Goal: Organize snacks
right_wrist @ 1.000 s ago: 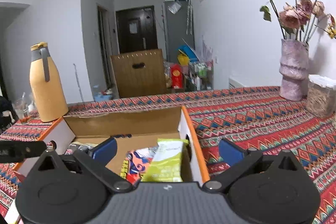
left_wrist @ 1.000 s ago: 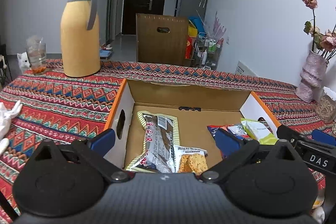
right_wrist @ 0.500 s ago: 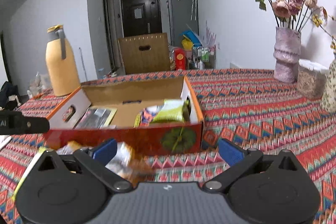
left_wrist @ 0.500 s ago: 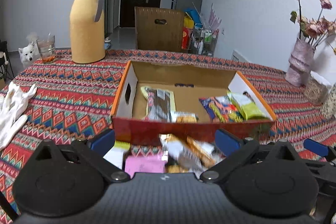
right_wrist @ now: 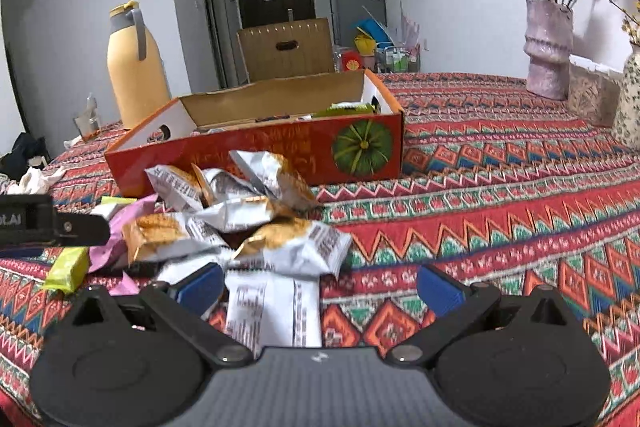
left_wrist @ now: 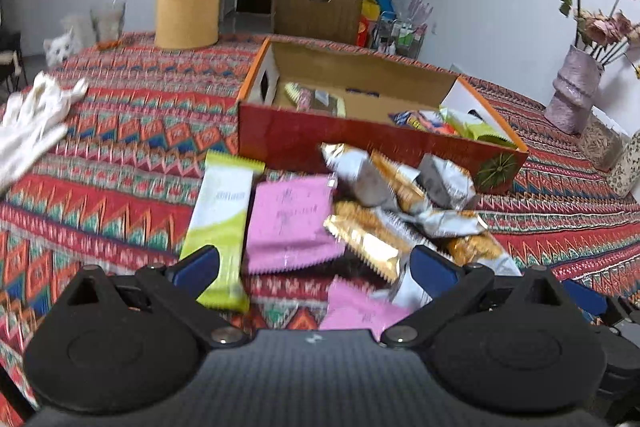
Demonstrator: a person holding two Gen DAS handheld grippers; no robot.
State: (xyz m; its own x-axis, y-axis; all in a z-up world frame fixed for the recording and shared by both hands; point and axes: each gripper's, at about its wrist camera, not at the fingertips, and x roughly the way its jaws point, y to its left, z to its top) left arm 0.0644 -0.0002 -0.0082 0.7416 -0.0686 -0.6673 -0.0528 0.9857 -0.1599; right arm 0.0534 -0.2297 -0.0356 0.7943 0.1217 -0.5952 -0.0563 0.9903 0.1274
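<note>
both my grippers hover low over the counter (right_wrist: 500, 187), left gripper (left_wrist: 314, 269) jaws spread, empty; right gripper (right_wrist: 320, 285) jaws spread, empty too. red cardboard box (left_wrist: 360, 143) sits open just behind a loose snack pile (left_wrist: 396, 203). inside the box: a flat packet (left_wrist: 316, 98) at the left end, a colourful packet (left_wrist: 420, 119) and a green packet (left_wrist: 474, 129) at the right end. on the counter in front: green-white packet (left_wrist: 222, 223), pink packet (left_wrist: 290, 221), silver-orange packs heaped together, touching.
</note>
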